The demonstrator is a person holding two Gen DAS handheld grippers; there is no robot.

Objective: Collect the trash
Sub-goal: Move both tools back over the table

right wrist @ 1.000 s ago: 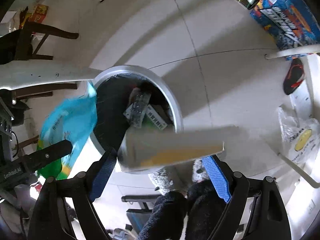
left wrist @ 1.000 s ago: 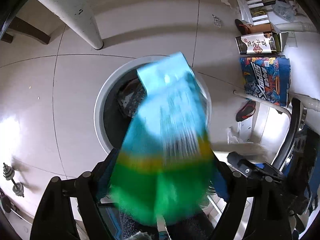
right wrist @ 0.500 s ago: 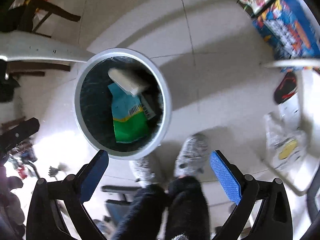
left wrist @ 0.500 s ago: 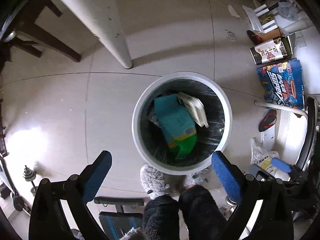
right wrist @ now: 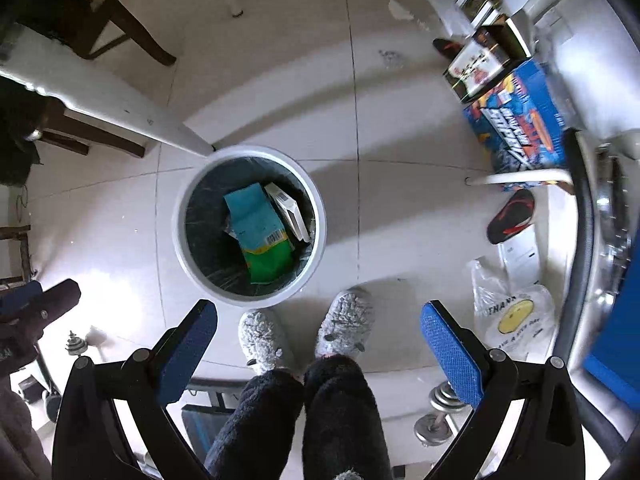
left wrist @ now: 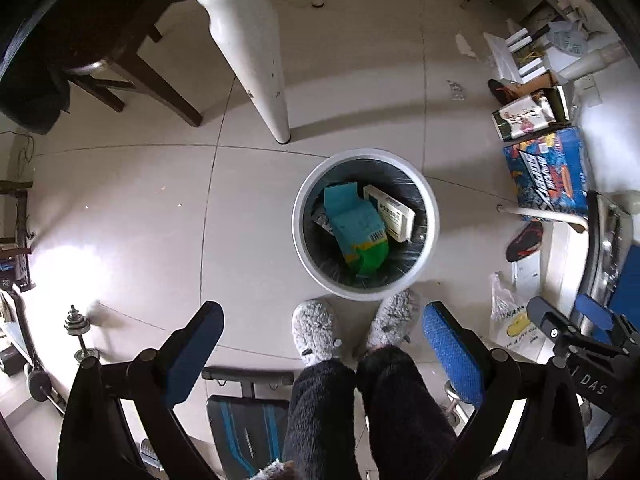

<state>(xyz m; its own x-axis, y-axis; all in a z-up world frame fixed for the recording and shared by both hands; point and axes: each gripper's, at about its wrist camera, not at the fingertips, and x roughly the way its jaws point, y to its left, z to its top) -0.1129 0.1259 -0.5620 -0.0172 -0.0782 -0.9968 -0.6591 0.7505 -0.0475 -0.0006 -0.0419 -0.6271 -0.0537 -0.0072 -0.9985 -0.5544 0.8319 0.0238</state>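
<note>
A round white trash bin (left wrist: 298, 216) with a black liner stands on the tiled floor, seen from above; it also shows in the right wrist view (right wrist: 320, 216). Inside lie a blue and green bag (left wrist: 358, 230) (right wrist: 262, 232) and a white box (left wrist: 390, 212) (right wrist: 288, 210). My left gripper (left wrist: 322, 344) is open and empty, high above the bin. My right gripper (right wrist: 318, 342) is open and empty, also high above it.
The person's grey slippers (left wrist: 316, 330) stand just in front of the bin. A white table leg (left wrist: 248, 44) rises behind it. Boxes (left wrist: 548, 176), a shoe (left wrist: 524, 240) and a plastic bag (right wrist: 512, 320) lie to the right. Dumbbells (left wrist: 78, 332) and a weight bench (left wrist: 244, 420) are nearby.
A second ago each gripper held trash over the bin: left the blue-green bag, right the white box. Both let go; the items lie in the bin. Both grippers have risen.
</note>
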